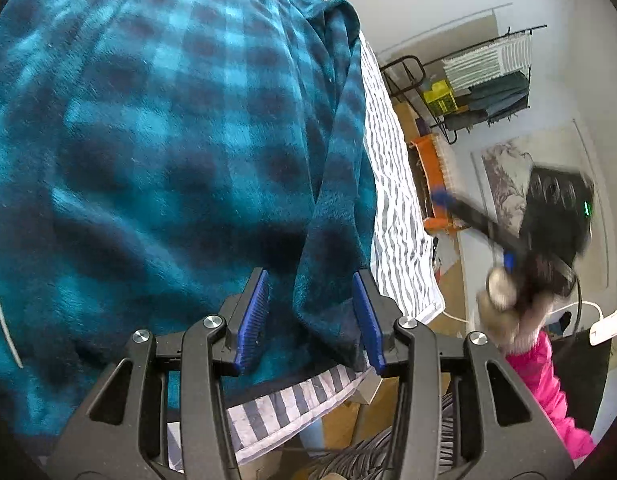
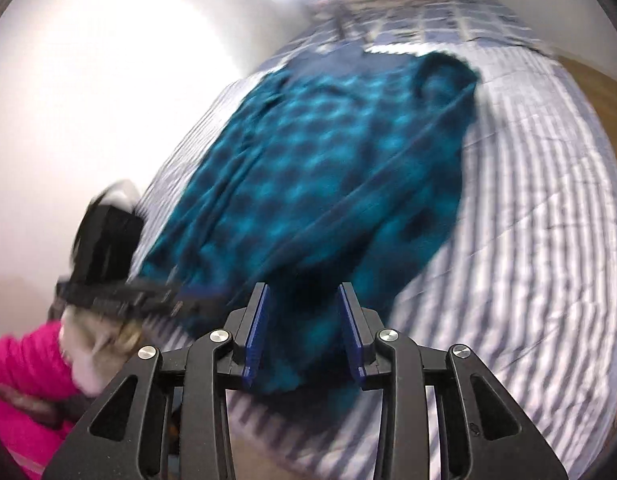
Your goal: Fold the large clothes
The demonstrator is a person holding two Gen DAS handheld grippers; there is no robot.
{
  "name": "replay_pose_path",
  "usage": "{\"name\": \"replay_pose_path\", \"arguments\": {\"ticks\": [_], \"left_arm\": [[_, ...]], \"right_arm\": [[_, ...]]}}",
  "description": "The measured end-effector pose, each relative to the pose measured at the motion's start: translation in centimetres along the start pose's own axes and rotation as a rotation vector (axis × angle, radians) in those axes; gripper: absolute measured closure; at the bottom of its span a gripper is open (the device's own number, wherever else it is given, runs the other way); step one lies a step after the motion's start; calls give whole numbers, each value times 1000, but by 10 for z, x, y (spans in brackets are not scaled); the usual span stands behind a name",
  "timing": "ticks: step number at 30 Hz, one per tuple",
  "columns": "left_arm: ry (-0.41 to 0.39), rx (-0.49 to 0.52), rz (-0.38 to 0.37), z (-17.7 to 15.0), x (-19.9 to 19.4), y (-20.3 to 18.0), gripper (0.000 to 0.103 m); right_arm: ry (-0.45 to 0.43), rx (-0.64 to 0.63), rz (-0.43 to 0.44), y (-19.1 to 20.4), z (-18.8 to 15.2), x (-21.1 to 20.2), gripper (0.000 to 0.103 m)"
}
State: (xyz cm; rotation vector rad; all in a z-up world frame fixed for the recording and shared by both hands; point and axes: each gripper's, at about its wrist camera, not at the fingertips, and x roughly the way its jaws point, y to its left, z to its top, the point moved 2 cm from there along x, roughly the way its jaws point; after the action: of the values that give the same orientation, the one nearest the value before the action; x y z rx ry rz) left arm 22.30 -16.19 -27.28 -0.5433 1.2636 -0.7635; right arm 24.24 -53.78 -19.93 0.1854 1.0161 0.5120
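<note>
Striped grey-and-white bedding (image 2: 528, 240) covers the bed that serves as the folding surface, with a pale wall on one side and, in the left wrist view, a clothes rack (image 1: 488, 76) and an orange crate (image 1: 428, 176) on the floor beyond the mattress edge. On this bedding lies the teal-and-navy checked fleece garment (image 2: 328, 168), spread lengthwise, with one long side already turned over onto the body, so it looks partly folded.

The left gripper (image 1: 314, 320) points down at the garment's near end by the bed's edge. Its blue pads (image 1: 252, 320) stand apart on either side of a hanging fold of fleece; the right pad lies close against the cloth while the left one shows a clear gap, so nothing is pinched and the jaws are released. The right gripper (image 2: 304, 332) sits at the other near corner, its pads likewise parted with fleece between them and no squeeze visible, though blur makes contact hard to judge.

Both tools straddling the same hem suggests either a fresh release or a bid to take both corners together, which would let the end be carried over evenly. A person's pink sleeve (image 2: 24, 364) shows behind the left gripper.
</note>
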Motion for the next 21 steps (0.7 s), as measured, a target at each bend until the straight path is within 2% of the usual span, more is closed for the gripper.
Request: {"name": "replay_pose_path", "arguments": {"ticks": [1,2,3,11,15,18,21], "left_arm": [[5,20,14,-2,2,-3,66],[4,36,21,-3,3,-6,91],[4,52,31,-4,4,-10,102],[-78,166,89,-16,-12,-40,103],[-85,181,101,-19,-12,-46,103],[-83,194,117,-20,-8,-51,103],[-75,189,112,-21,-4,-51,103]], "right_arm": [[-14,16,-13,-7,6,-1,70],[-33,37,-28,-17,14,-2,70],[-50,58,-40,-26,21,-1,70],[-135,207,-84,-91,86,22,66],[-153,273,-109,-118,115,46,66],[-156,309,-150,-134,129,62,66],[-156,349,-152,-146,140,75,66]]}}
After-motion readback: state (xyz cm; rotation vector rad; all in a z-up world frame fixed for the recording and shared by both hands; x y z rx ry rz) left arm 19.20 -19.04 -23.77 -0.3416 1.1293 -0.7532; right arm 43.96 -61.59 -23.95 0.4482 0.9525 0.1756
